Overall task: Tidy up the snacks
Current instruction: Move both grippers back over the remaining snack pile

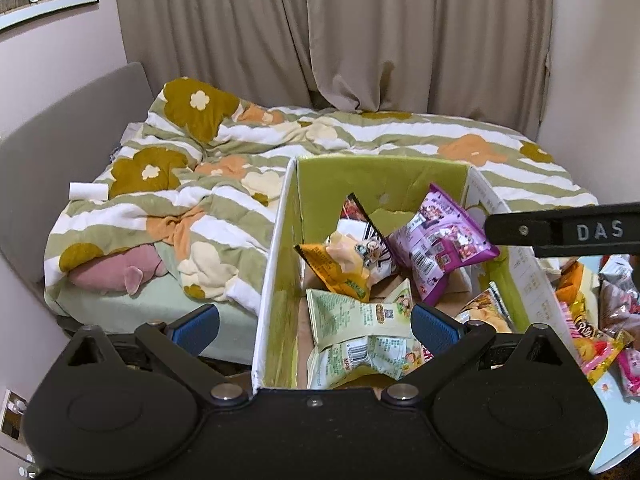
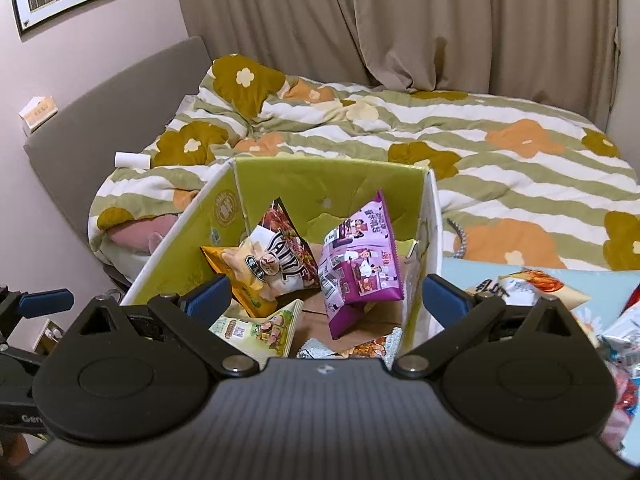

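1. Both jaws wide apart: right gripper (image 2: 325, 300) empty above the near edge of the box, blue pads on each side of it; left gripper (image 1: 315, 326) also empty, straddling the left wall of the same box.
2. Inside the green cardboard box (image 2: 280, 178): purple snack bag (image 2: 360, 264) standing tilted near the right wall, free of any pad.
3. Beside it, to the left: white and red bag (image 2: 280, 256) leaning on a yellow bag (image 2: 240, 280); pale green bag (image 1: 360, 312) lying flat at the near side.
4. Right of the box, outside: more snack packets (image 1: 592, 320) in a loose pile on a light blue surface (image 2: 460, 272).
5. Behind the box: bed with flowered striped duvet (image 1: 240, 160), pink plush toy (image 1: 116, 270) under its edge, beige curtains (image 1: 400, 40) at the back.
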`<action>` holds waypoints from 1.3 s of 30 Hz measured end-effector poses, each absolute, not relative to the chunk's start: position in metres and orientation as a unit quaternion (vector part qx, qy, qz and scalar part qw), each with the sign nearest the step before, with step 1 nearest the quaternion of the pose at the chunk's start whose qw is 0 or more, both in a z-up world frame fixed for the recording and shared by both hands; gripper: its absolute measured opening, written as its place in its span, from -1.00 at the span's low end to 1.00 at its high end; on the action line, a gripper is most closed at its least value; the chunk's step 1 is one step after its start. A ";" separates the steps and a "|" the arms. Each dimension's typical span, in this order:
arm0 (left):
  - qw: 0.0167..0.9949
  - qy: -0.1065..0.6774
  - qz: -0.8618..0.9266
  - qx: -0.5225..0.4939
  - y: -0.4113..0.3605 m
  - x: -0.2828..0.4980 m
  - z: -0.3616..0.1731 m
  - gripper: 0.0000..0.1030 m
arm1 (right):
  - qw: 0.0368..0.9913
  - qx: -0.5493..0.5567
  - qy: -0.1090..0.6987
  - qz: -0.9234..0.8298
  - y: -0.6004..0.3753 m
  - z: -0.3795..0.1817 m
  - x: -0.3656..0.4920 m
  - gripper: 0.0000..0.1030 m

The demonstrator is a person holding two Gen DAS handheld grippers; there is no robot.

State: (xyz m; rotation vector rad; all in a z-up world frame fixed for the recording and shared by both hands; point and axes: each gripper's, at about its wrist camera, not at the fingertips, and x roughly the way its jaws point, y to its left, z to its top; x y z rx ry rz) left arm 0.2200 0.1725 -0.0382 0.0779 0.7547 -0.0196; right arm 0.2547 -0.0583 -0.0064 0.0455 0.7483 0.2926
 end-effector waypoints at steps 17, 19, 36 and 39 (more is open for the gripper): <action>0.935 0.331 -0.121 0.039 0.122 0.184 -0.009 1.00 | 0.943 0.070 0.322 0.037 -0.150 0.052 0.172 1.00; 0.933 0.332 -0.134 0.043 0.109 0.179 -0.009 1.00 | 0.945 0.071 0.319 0.021 -0.168 0.054 0.165 1.00; 0.915 0.396 -0.078 -0.016 -0.009 0.166 -0.046 1.00 | 0.929 0.081 0.361 0.022 -0.300 0.015 0.161 1.00; 0.912 0.406 -0.049 -0.040 -0.020 0.170 -0.056 1.00 | 0.923 0.082 0.373 0.039 -0.316 0.003 0.171 1.00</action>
